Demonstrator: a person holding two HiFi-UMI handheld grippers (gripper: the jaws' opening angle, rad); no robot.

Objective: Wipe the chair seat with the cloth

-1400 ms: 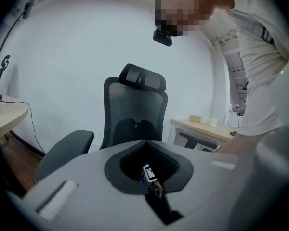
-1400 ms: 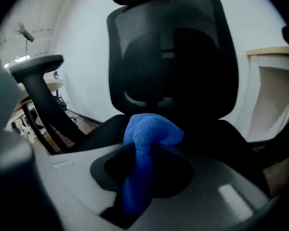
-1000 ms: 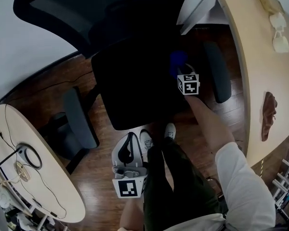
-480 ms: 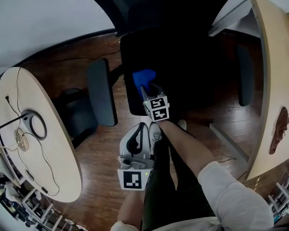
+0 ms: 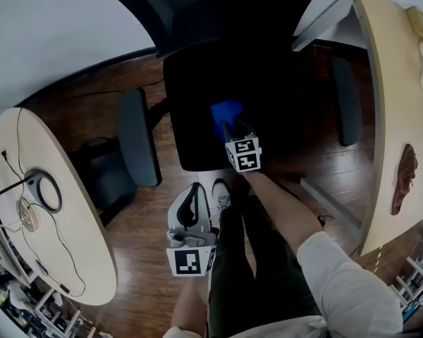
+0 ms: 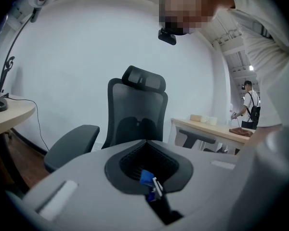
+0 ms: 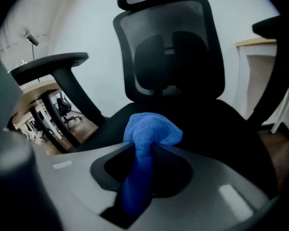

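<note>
Blue fluffy cloth (image 7: 151, 131) is clamped in your right tool (image 7: 139, 163). The jaws are closed down on a bunched fold, so the loose end puffs out past the tips like a little pad, which is what you want for wiping since fabric meets the chair instead of hard plastic. From the head view that tool (image 5: 230, 127) is reaching in over the front of the black padded chair seat (image 5: 197, 90), and the cloth (image 5: 225, 111) sits about mid-seat, a bit toward the front edge. It looks like it's down on the surface, but I can't swear it's touching from these angles. The right gripper view looks along the seat (image 7: 221, 124) toward the black mesh backrest (image 7: 176, 52), so you're coming in low and flat, which should let you drag the pad across instead of poking at it. Your left tool (image 5: 194, 192) hangs low by your leg over the brown wooden floor (image 5: 137, 231), clear of the chair, with its jaws together and nothing in them (image 6: 145, 141). I'd guess it's parked there to stay out of the sweep. My read is you're mid-wipe with plenty of seat left. Just watch the grey armrests (image 5: 137, 136) on either side when you swing wide.
</note>
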